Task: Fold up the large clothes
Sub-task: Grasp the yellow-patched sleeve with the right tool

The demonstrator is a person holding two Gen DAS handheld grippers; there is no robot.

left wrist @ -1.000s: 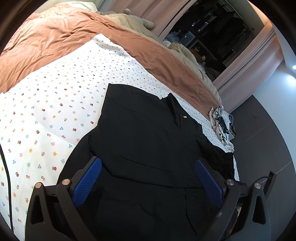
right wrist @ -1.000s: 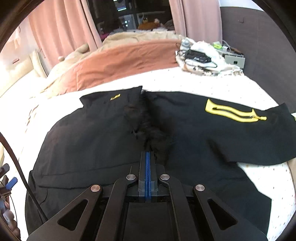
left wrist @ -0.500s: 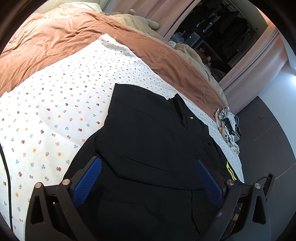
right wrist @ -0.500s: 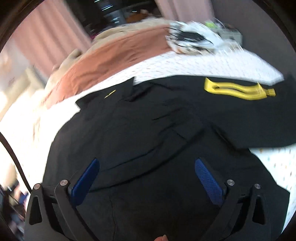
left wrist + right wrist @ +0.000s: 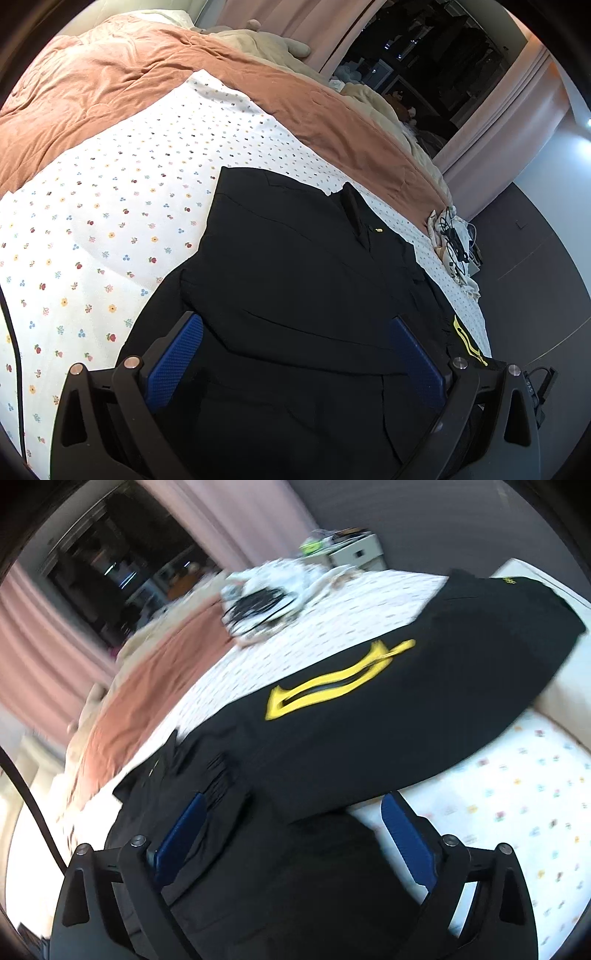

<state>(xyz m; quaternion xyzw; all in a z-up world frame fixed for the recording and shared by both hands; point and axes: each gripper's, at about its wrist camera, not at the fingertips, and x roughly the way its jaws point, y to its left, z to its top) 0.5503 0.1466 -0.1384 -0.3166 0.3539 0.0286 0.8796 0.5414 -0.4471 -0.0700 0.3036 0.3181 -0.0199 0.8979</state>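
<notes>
Where the jacket lay: a black jacket [image 5: 295,280] was spread flat on the bed's flowered sheet [image 5: 122,206], one sleeve with a yellow mark [image 5: 332,681] stretched toward the bed's corner.
Left gripper [image 5: 291,360]: its blue fingers [image 5: 175,362] stood wide apart above the jacket's body, pressing on nothing.
Right gripper [image 5: 293,840]: its fingers [image 5: 404,836] had just sprung apart and narrowed slightly; they stood wide, black cloth below them but not pinched.
Edges: the jacket's far hem ended short of the rust-coloured quilt [image 5: 110,85].
Open room: bare sheet lay left of the jacket and beyond the sleeve.
Clutter: a heap of cables [image 5: 456,245] sat at the bed's far edge.
</notes>
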